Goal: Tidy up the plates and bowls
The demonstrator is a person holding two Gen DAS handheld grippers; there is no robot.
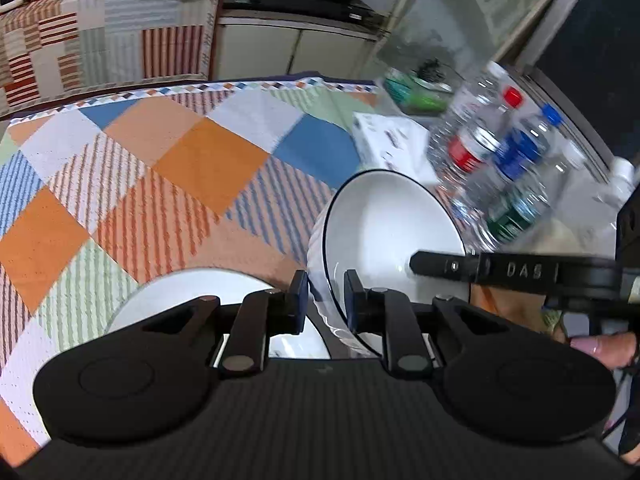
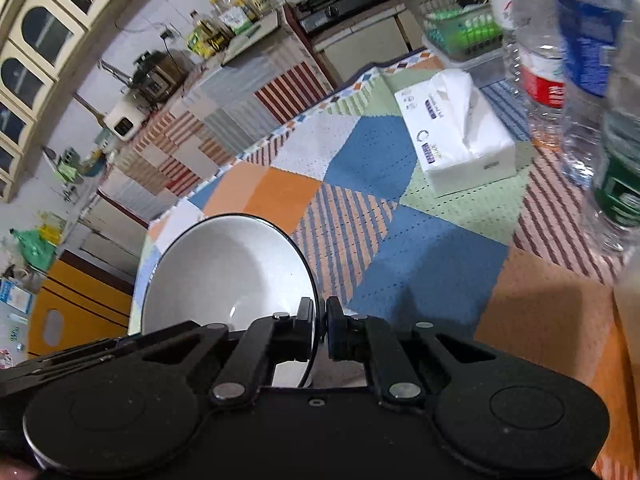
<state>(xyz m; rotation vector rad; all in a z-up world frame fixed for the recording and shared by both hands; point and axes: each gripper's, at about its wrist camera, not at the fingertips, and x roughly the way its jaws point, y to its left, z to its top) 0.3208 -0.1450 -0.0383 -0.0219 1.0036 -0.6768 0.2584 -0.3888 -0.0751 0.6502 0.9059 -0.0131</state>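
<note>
A white bowl (image 1: 380, 224) with a thin dark rim is held tilted above the patchwork tablecloth. My left gripper (image 1: 326, 296) has its jaws around the bowl's near rim, with a small gap visible. My right gripper (image 2: 320, 322) is shut on the opposite rim of the same bowl (image 2: 228, 264); one of its fingers (image 1: 448, 266) shows reaching in from the right in the left wrist view. A white plate (image 1: 188, 296) lies flat on the cloth under the left gripper, partly hidden by it.
Several water bottles (image 1: 500, 152) stand at the table's right side, close in the right wrist view (image 2: 560, 60). A tissue pack (image 2: 460, 132) lies beyond the bowl. A green basket (image 2: 464, 28) sits at the far edge. Counters and a stove stand behind.
</note>
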